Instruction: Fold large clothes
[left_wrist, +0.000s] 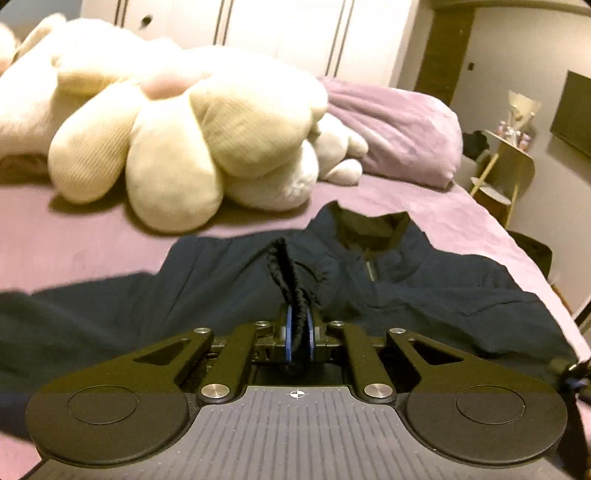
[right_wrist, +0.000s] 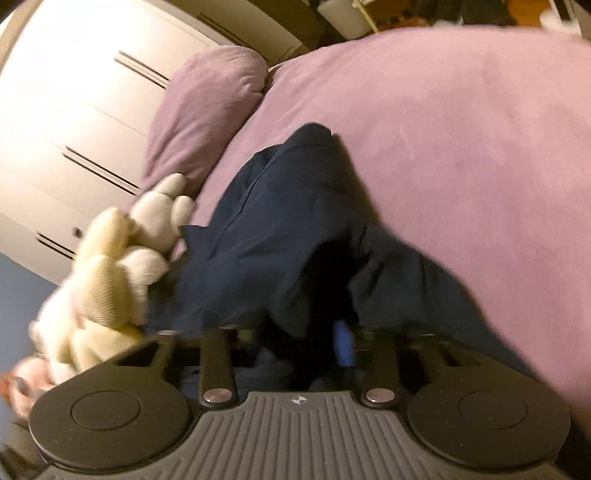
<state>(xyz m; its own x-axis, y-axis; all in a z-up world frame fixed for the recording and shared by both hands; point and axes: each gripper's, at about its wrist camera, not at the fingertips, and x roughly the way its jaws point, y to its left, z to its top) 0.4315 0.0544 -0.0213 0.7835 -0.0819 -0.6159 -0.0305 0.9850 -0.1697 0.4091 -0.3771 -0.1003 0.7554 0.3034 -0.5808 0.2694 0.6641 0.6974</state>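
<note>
2 grippers on navy jacket, left fingers pinching its black cuff, right fingers clamping its fabric

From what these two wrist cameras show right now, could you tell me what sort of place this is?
Very likely a bedroom: a bed with a purple sheet, plush toys lying on it, and a white wardrobe behind.

- Warm, dim indoor light is tinting both of my views yellowish.
- Motion blur is smearing my right view, worst on the plush toys and navy garment.
- Fisheye distortion is bending the wardrobe and darkening my corners.
- The plush toys are casting soft shadows on the bed.
</note>
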